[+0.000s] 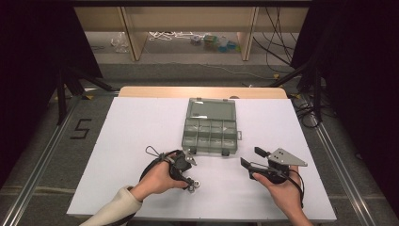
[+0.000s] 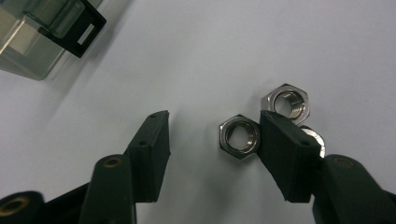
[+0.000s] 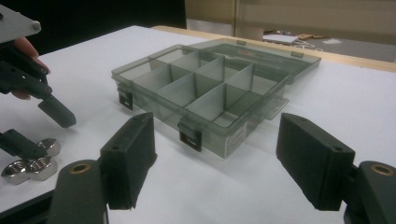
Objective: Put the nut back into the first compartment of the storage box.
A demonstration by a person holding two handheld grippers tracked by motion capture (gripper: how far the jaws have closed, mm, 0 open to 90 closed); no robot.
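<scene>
Three steel hex nuts [image 1: 195, 184] lie together on the white table, in front of an open smoke-grey compartment box [image 1: 209, 127]. My left gripper [image 1: 192, 173] is open and tilted down over them. In the left gripper view one nut [image 2: 239, 137] sits between the jaws of the left gripper [image 2: 212, 119] and touches the right one. A second nut [image 2: 286, 101] lies just past that jaw's tip, and a third [image 2: 316, 138] is half hidden behind it. My right gripper [image 1: 251, 157] is open and empty, facing the box [image 3: 210, 88] from its front right.
The box's lid [image 1: 211, 109] lies folded back flat behind its compartments, which look empty. Black latches [image 3: 190, 139] stick out from its front wall. The white table top [image 1: 136, 136] spreads bare to the left and right of the box.
</scene>
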